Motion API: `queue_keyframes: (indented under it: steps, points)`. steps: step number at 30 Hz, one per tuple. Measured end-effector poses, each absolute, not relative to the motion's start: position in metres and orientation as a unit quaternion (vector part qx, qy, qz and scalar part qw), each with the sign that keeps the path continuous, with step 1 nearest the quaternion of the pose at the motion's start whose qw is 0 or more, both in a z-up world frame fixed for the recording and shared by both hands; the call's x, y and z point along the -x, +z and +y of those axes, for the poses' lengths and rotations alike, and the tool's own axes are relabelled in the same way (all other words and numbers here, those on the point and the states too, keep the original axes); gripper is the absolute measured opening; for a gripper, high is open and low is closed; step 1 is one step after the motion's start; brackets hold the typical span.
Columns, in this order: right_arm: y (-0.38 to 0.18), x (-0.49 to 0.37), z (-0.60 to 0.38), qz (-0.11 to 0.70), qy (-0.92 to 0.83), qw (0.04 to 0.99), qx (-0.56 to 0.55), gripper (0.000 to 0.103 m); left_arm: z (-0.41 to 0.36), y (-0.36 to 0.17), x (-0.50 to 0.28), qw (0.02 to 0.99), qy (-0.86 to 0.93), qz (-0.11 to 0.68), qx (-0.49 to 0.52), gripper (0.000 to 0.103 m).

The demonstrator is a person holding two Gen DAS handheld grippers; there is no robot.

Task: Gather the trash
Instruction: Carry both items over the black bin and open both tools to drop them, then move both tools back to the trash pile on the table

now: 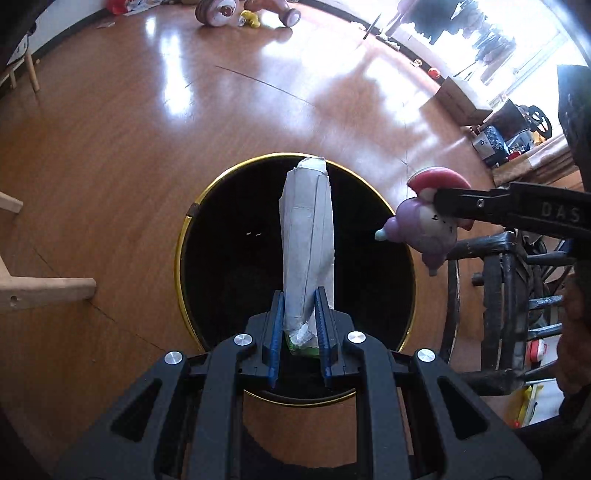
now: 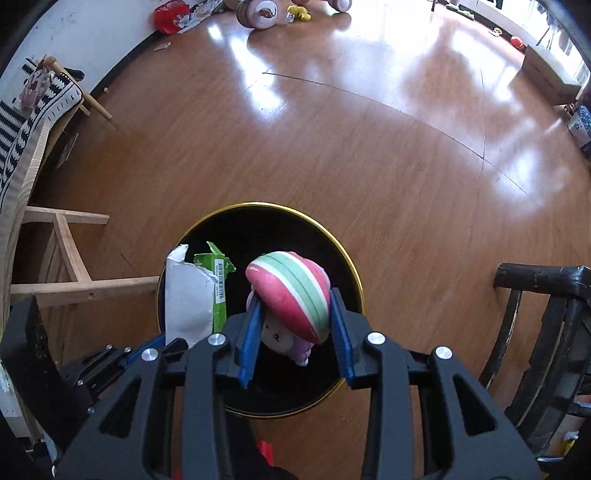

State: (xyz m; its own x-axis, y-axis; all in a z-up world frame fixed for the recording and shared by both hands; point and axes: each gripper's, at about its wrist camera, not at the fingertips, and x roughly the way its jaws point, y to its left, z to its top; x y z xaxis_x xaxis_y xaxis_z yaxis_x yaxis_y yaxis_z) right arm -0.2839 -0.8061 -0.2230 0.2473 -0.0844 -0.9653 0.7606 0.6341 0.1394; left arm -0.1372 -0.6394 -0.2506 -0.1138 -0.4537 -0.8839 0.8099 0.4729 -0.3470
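1. A round black bin with a thin gold rim (image 1: 181,254) stands on a glossy brown wooden floor (image 1: 110,147); both grippers hang above its dark mouth, pointing steeply down
2. The left gripper (image 1: 300,325), black with blue-edged fingers, has its jaws drawn close and pinching the lower end of a flattened grey-white cardboard carton (image 1: 308,236) with a green printed side; the carton stands up from the fingers over the bin's opening
3. From the right wrist view the same carton (image 2: 188,295) shows its torn white top and a green flap with a barcode, just left of the right gripper
4. The right gripper (image 2: 295,325) has its jaws partly apart, with a small plush toy with a pink, white and green striped round cap and a pale lilac body (image 2: 291,291) between the blue fingers; both fingers lie against the cap's sides
5. In the left wrist view the toy (image 1: 430,225) hangs at the tip of the right gripper beside the bin's right rim
6. A light wooden chair frame (image 2: 70,258) stands left of the bin and a dark worn wooden chair (image 2: 543,317) to its right
7. Far across the floor lie a ride-on toy with pale wheels (image 2: 258,13) and a red bag (image 2: 170,14)
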Motion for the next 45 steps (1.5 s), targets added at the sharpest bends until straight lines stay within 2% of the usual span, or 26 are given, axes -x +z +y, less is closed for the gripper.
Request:
queue_keyframes:
  steps: [6,7,8,9,10,12,16,18,21,27,33,39,45]
  points:
    - [-0.222,0.281,-0.809,0.544,-0.285,0.721,-0.321,0.038,-0.65,-0.262,0.143,0.645,-0.491,0.562,-0.163,0.016]
    - [-0.222,0.28,-0.81,0.543,-0.284,0.722,-0.322,0.04,-0.651,-0.262,0.144,0.646,-0.491,0.561,-0.164,0.017]
    - [-0.222,0.279,-0.81,0.545,-0.282,0.72,-0.324,0.053,-0.652,-0.26,0.145,0.647,-0.491,0.559,-0.164,0.018]
    - [-0.222,0.279,-0.81,0.544,-0.283,0.72,-0.325,0.066,-0.652,-0.26,0.145,0.647,-0.492,0.559,-0.164,0.026]
    - [-0.221,0.278,-0.809,0.542,-0.284,0.721,-0.326,0.068,-0.652,-0.259,0.146,0.646,-0.493,0.56,-0.163,0.043]
    - [-0.216,0.277,-0.809,0.536,-0.286,0.726,-0.324,0.069,-0.652,-0.255,0.146,0.652,-0.493,0.555,-0.155,0.069]
    - [-0.206,0.276,-0.808,0.521,-0.297,0.733,-0.322,0.076,-0.65,-0.242,0.146,0.658,-0.495,0.55,-0.144,0.084]
    - [-0.2,0.274,-0.805,0.514,-0.305,0.738,-0.314,0.081,-0.647,-0.233,0.144,0.664,-0.495,0.544,-0.135,0.086]
    - [-0.186,0.269,-0.8,0.498,-0.311,0.752,-0.299,0.085,-0.64,-0.215,0.138,0.674,-0.494,0.536,-0.12,0.091]
    - [-0.144,0.249,-0.778,0.447,-0.31,0.794,-0.27,0.085,-0.61,-0.175,0.115,0.699,-0.485,0.516,-0.102,0.091]
    - [-0.094,0.219,-0.739,0.389,-0.274,0.837,-0.27,0.086,-0.552,-0.107,0.089,0.739,-0.474,0.462,-0.129,0.091]
    - [-0.055,0.141,-0.649,0.38,-0.189,0.873,-0.24,0.086,-0.416,-0.035,0.035,0.807,-0.409,0.4,-0.142,0.092]
    - [-0.031,0.046,-0.506,0.4,-0.061,0.896,-0.185,0.086,-0.251,-0.01,-0.008,0.869,-0.292,0.38,-0.119,0.093]
